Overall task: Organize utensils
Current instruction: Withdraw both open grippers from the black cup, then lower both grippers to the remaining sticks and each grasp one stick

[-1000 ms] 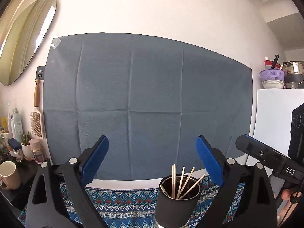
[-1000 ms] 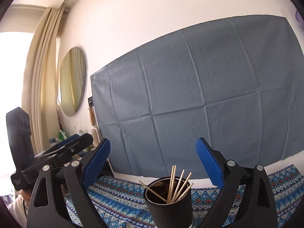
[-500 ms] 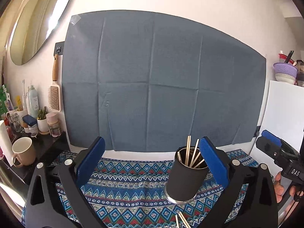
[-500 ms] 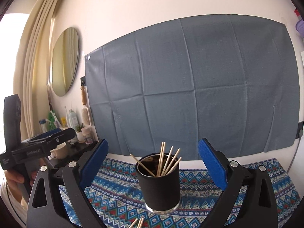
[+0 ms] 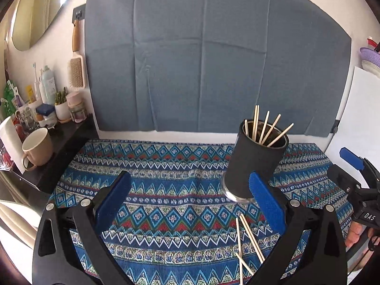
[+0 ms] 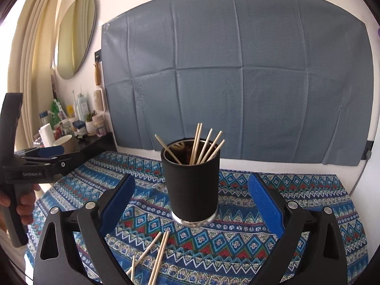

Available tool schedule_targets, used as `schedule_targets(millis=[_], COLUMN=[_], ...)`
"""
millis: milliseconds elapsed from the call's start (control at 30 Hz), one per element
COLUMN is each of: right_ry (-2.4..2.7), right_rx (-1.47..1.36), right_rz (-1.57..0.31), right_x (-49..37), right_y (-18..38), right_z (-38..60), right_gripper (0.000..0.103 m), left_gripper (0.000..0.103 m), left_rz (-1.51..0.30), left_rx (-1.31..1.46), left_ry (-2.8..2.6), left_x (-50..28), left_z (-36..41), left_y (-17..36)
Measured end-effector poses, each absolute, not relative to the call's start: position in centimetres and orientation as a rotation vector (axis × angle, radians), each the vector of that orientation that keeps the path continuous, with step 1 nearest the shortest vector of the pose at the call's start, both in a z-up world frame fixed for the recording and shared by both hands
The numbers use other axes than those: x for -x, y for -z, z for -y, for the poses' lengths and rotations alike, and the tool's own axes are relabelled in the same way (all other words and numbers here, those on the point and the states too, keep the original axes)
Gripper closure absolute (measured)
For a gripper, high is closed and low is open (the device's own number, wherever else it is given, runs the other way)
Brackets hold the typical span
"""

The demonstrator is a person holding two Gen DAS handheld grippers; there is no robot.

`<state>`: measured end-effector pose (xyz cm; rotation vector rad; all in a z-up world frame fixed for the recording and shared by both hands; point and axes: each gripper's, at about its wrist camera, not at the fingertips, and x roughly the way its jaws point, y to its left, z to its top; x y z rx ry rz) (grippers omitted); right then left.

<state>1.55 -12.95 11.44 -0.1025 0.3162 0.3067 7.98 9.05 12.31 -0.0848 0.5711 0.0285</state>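
**Inspector A:** We start at the left gripper (image 5: 190, 204). Its blue-padded jaws stand wide apart with nothing between the pads, having just finished opening. It points down at the blue patterned tablecloth (image 5: 166, 166).

**Inspector B:** We find the right gripper (image 6: 191, 201) likewise spread, gripping nothing. From its camera the black cylindrical cup with a metal base (image 6: 191, 185) stands upright between the two pads but clear of both.

**Inspector A:** From the left wrist view that cup (image 5: 255, 163) sits beside the right-hand pad, which overlaps its base; we cannot tell whether they touch. Several thin wooden sticks in the cup (image 5: 263, 130) fan out above its rim.

**Inspector B:** We note loose wooden sticks on the cloth (image 6: 156, 254) just in front of the cup, some crossing one another.

**Inspector A:** Further out, a grey-blue creased fabric sheet (image 5: 201, 59) hangs on the wall behind the table. To the left, a dark shelf (image 5: 68, 147) carries a beige ceramic mug (image 5: 38, 147) and assorted bottles.

**Inspector B:** An oval mirror (image 6: 76, 35) hangs above that shelf.
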Motion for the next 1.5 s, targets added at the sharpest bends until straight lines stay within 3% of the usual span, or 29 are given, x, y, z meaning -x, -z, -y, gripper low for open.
schedule_targets(millis=[333,667,933,1000,1033,1267,1500], right_ry=[-0.274,-0.353,-0.462,-0.492,-0.500,-0.571,-0.610], right_rx=[0.203,0.250,0.338,0.356,0.368,0.411,0.453], right_rz=[-0.532,-0.769,-0.880,-0.894,-0.902,-0.928,-0.932], right_x=[-3.4,-4.3,0.4,1.9,2.4,5.2,7.1], right_y=[-5.3,-0.2,2.0,2.6,2.7,3.1,2.8], right_z=[12.5,12.0,11.0,10.9,10.8,9.6,9.0], right_gripper=[0.011,0.012,0.014,0.019,0.028,0.038,0.041], left_gripper=[0.006,0.006,0.006,0.006,0.006,0.006,0.006], left_rz=[-0.887,-1.007,-1.077,-1.081,-1.086,-1.108,-1.100], left_rx=[0.078,0.020,0.029,0.027,0.030,0.014,-0.018], left_ry=[-0.024,-0.011,0.033,0.038,0.042,0.065,0.078], left_x=[-7.2,-6.5,-6.8,-6.8,-6.8,-7.2,-6.9], left_z=[-7.8,-6.3,-5.9,-5.7,-5.7,-4.7,-4.1], left_y=[-6.6,-2.6,-0.3,0.1,0.3,1.0,0.8])
